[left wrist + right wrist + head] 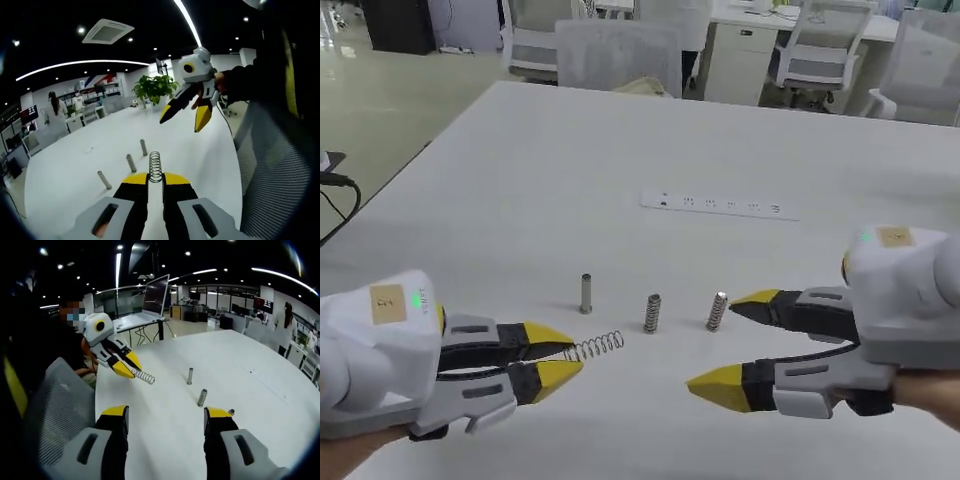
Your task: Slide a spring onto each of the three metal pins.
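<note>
The left gripper (570, 357) is clamped on one end of a spring (596, 346), which juts from its tips toward the pins. The right gripper (732, 343) hangs with jaws wide apart, holding nothing. Between the two grippers, three pins stand in a row on the table (520, 180). The bare pin (586, 293) is nearest the held spring; the middle pin (652, 313) and third pin (718, 311) each wear a spring (three springs in all, two seated). The right gripper's upper jaw tip sits just beside the third pin. A power strip (718, 205) lies beyond the row. In the right gripper view its own jaw covers most of the third pin, while the left gripper view shows all three pins unobstructed.
</note>
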`<state>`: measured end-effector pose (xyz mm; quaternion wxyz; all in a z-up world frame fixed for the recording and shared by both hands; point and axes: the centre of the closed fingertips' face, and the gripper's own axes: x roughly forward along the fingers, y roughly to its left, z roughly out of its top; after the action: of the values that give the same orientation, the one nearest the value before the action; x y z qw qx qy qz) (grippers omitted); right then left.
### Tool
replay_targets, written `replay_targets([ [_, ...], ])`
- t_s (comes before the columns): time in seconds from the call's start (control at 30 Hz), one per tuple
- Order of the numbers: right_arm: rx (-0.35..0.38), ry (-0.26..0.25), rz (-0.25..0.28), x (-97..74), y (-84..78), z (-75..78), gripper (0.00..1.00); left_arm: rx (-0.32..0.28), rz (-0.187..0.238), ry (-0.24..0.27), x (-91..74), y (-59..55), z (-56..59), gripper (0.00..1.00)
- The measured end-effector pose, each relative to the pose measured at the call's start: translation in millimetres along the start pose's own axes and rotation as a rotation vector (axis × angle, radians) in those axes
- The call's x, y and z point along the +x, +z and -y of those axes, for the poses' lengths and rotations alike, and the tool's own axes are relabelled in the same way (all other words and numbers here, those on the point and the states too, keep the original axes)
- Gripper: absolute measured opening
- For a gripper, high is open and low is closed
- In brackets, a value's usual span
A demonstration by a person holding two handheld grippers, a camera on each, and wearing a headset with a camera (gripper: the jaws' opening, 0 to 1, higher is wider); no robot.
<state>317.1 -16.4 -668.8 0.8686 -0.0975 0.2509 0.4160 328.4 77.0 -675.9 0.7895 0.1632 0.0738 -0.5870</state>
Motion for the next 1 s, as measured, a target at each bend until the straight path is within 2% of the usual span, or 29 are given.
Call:
replay_targets([
  [0.23,-0.026,0.046,0.0,9.7,5.0,-12.7,0.57,0.021,0.02,-0.018,-0.8,12.0,6.9,0.02],
  [0.6,-0.044,0.118,0.021,17.8,14.9,-28.3,0.53,0.037,0.032,-0.044,1.3,19.1,14.0,0.02],
  [1.0,-0.064,0.165,0.023,22.0,15.5,-41.5,0.4,0.058,0.046,-0.094,4.5,28.0,28.2,0.02],
])
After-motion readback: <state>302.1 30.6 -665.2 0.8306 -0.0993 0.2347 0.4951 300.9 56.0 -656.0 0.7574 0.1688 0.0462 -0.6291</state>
